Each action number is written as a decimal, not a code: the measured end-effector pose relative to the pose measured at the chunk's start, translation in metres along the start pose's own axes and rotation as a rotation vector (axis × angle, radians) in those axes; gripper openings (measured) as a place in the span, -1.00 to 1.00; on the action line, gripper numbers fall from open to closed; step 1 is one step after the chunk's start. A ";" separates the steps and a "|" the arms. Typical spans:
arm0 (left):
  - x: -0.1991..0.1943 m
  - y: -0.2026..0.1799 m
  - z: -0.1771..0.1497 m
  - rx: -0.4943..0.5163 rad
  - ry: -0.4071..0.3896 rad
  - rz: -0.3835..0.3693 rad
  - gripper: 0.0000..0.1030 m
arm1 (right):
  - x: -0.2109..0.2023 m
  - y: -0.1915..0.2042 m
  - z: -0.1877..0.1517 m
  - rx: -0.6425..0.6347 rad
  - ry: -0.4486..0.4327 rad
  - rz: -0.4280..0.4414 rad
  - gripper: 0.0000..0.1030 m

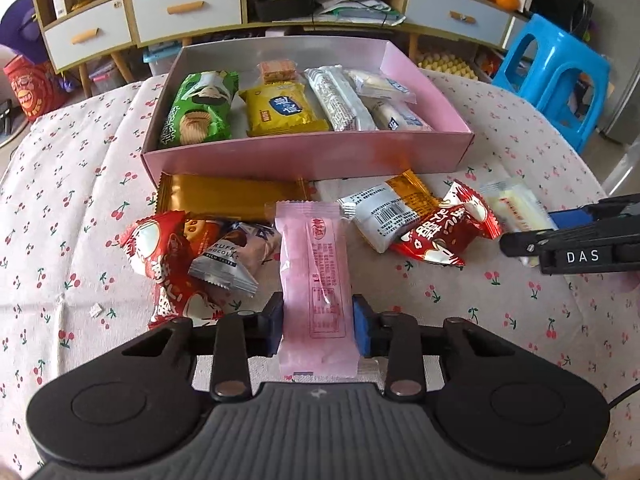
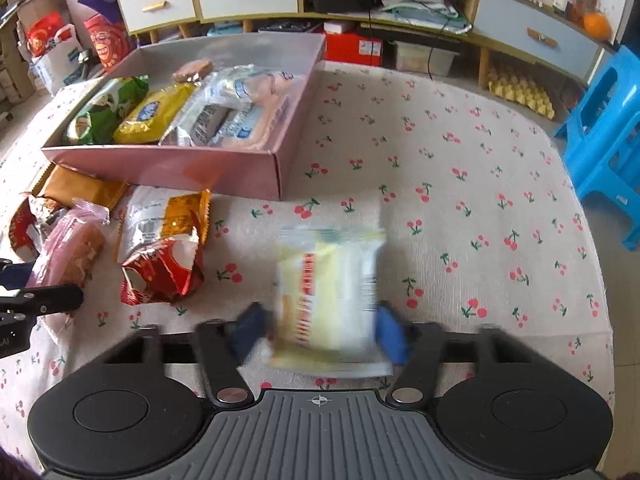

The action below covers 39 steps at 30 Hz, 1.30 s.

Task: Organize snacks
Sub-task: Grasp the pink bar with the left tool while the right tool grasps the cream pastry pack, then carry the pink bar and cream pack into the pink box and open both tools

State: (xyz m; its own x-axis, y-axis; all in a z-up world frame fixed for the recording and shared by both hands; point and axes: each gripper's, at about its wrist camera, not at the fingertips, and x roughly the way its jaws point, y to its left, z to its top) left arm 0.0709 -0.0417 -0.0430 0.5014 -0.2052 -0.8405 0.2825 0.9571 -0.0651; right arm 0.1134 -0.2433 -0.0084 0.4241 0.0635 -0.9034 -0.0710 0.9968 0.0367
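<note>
My left gripper (image 1: 318, 326) is shut on a pink snack packet (image 1: 314, 280), held above the cherry-print tablecloth. My right gripper (image 2: 320, 330) is shut on a pale yellow and white snack packet (image 2: 330, 292), blurred by motion. A pink box (image 1: 308, 158) ahead holds a green biscuit pack (image 1: 202, 110), a yellow pack (image 1: 282, 110) and white packs (image 1: 340, 98). Loose snacks lie in front of the box: a gold bar (image 1: 224, 196), red packets (image 1: 444, 234), a white-orange pack (image 1: 390, 210). The right gripper also shows in the left wrist view (image 1: 516, 244).
The box shows at upper left in the right wrist view (image 2: 176, 168). A blue plastic stool (image 1: 556, 76) stands beyond the table's right edge. A cabinet with drawers (image 1: 184, 10) runs along the back. The tablecloth right of the box (image 2: 460, 168) is bare.
</note>
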 end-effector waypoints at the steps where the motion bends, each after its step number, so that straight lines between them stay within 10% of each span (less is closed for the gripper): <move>1: 0.000 0.001 0.000 -0.003 0.000 0.000 -0.40 | -0.001 0.001 0.000 0.000 0.001 -0.001 -0.10; 17: -0.019 0.006 0.007 -0.045 -0.022 -0.038 -0.41 | -0.020 -0.010 0.010 0.113 -0.031 0.024 -0.11; 39: -0.023 0.027 0.057 -0.220 -0.105 -0.105 -0.41 | -0.033 0.001 0.061 0.371 -0.037 0.282 -0.11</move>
State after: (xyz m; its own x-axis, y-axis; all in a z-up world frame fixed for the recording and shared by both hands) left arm 0.1134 -0.0230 0.0057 0.5638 -0.3150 -0.7635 0.1586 0.9485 -0.2742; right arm 0.1547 -0.2418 0.0476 0.4668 0.3297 -0.8206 0.1370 0.8898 0.4354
